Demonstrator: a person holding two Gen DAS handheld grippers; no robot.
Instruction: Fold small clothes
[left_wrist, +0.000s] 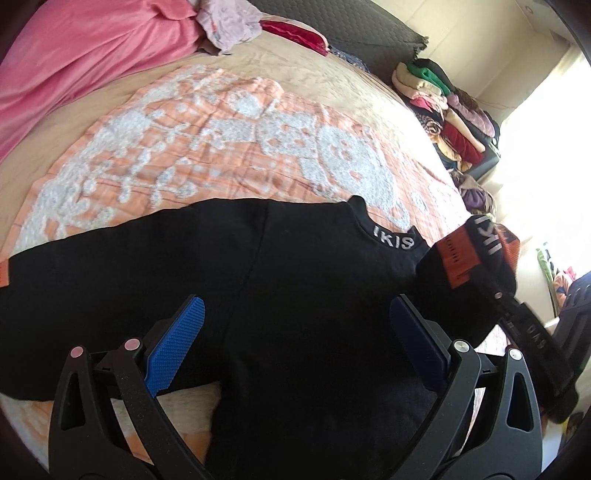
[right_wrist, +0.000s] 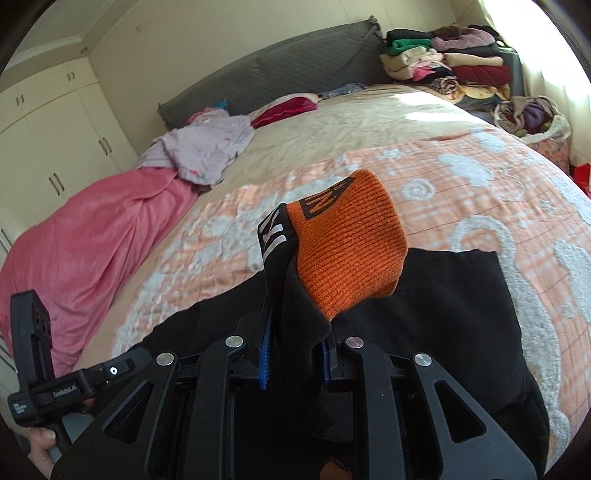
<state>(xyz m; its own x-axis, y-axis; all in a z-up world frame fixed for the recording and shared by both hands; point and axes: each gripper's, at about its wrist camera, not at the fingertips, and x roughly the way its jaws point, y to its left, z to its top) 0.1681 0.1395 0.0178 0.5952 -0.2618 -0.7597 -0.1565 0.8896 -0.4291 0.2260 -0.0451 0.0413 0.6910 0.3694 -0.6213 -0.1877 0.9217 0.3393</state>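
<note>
One black sweater (left_wrist: 288, 280) is lying spread on the bed (left_wrist: 332, 88), over an orange-and-white patterned blanket (left_wrist: 207, 147). Two hand-held grippers are showing. The right hand-held gripper (right_wrist: 295, 354) is pinching one sleeve with an orange cuff (right_wrist: 347, 243), lifting it above the sweater body. The left hand-held gripper (left_wrist: 295, 332) is hovering spread wide over the sweater, nothing between its blue pads (left_wrist: 177, 339). One pink blanket (right_wrist: 85, 258) is lying bunched at the bed's far side; one stack of folded clothes (right_wrist: 443, 62) is sitting beyond the bed.

Matt black cloth sweater (left_wrist: 221, 266), ribbed orange knit cuff (right_wrist: 347, 243)
</note>
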